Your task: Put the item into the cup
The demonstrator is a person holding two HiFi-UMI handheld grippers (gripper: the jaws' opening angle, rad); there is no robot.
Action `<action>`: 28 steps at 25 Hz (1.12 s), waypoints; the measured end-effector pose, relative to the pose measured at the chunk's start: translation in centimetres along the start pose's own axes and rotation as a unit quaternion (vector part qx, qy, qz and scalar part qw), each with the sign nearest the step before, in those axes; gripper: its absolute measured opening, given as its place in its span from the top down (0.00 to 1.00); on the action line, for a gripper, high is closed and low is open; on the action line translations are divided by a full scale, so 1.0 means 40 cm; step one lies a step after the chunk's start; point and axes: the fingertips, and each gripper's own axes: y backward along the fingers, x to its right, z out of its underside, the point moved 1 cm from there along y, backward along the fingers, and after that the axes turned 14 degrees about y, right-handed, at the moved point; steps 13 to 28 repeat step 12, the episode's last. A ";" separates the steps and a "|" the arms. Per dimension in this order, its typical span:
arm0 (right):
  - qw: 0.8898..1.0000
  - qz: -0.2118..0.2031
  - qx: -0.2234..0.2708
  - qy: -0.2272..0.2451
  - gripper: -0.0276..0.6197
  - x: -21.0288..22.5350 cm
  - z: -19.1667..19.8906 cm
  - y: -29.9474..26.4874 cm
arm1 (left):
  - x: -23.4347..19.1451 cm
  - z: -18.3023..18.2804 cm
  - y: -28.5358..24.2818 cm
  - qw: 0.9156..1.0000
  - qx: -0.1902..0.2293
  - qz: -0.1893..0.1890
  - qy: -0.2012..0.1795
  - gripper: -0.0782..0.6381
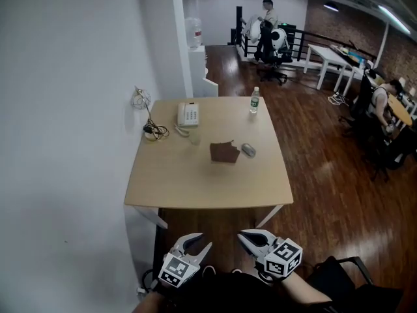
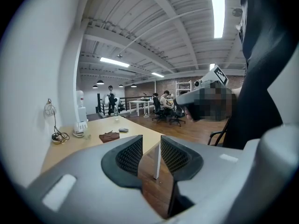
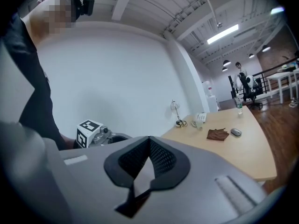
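A light wooden table [image 1: 195, 181] stands ahead of me against the white wall. On it lie a crumpled brown cloth [image 1: 223, 152] and, just to its right, a small grey mouse [image 1: 248, 150]. What looks like a small clear cup [image 1: 195, 137] stands in front of the white phone; the right gripper view shows the cup [image 3: 199, 123] too. Both grippers hang short of the table's near edge, above the floor. My left gripper [image 1: 205, 240] [image 2: 151, 141] is open and empty. The tips of my right gripper [image 1: 240, 235] [image 3: 149, 138] touch, with nothing between them.
A white desk phone [image 1: 188, 114], a coiled cable [image 1: 155, 130] and a water bottle [image 1: 254, 100] stand at the table's far side. A black chair [image 1: 352, 266] is at my right. People sit and stand at desks far across the dark wood floor.
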 end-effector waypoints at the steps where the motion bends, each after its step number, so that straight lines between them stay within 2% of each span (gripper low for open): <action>1: 1.000 0.002 0.001 0.001 0.95 0.000 -0.002 -0.006 | -0.006 -0.005 0.003 1.000 0.003 0.001 -0.001 0.73; 9: 1.000 0.008 0.006 0.016 0.95 0.002 -0.029 -0.025 | -0.025 -0.007 0.003 1.000 0.007 0.012 -0.010 0.73; 28: 1.000 0.009 0.006 0.017 0.95 0.001 -0.034 -0.023 | -0.023 -0.014 0.003 1.000 0.005 0.015 -0.014 0.73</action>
